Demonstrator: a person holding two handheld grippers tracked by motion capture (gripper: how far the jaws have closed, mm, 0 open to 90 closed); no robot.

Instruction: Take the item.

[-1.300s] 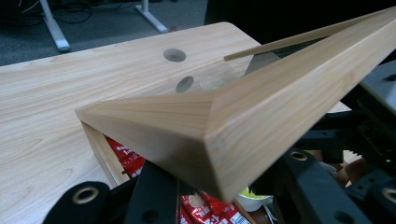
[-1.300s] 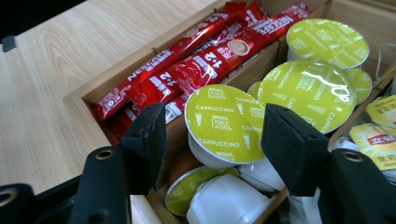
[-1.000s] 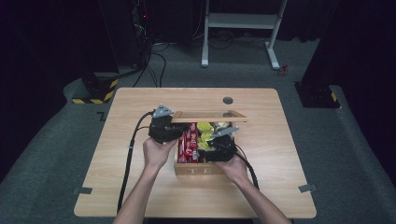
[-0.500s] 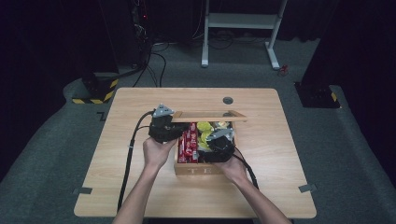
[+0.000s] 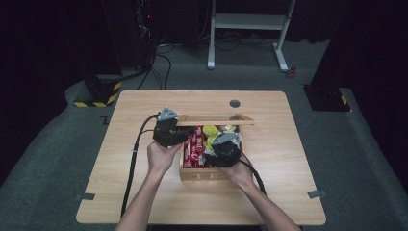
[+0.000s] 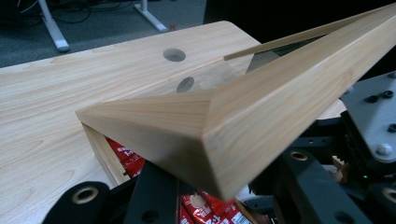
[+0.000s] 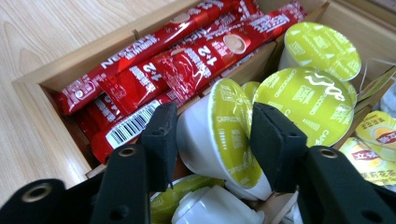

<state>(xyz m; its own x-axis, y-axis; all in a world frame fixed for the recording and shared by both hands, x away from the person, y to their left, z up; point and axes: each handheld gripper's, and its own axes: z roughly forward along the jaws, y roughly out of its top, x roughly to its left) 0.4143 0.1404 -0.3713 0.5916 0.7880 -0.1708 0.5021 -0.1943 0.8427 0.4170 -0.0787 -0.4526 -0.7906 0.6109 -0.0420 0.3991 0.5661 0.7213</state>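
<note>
Light wooden table (image 5: 144,192), rounded corners, pale grain running along its length. Stands on dark grey carpet. Round cable hole (image 5: 235,103) near the far edge, roughly centred.

Wooden box (image 5: 202,175) sits directly on the tabletop, a little toward the near side of centre, with bare wood all round it. Box open; inside, red sachets (image 5: 194,147) to the left, green-lidded pods (image 5: 210,131) to the right.

Black cable (image 5: 131,163) trails across the left part of the tabletop toward the near edge.

Two small grey tabs (image 5: 84,196) at the near corners, left and right.
</note>
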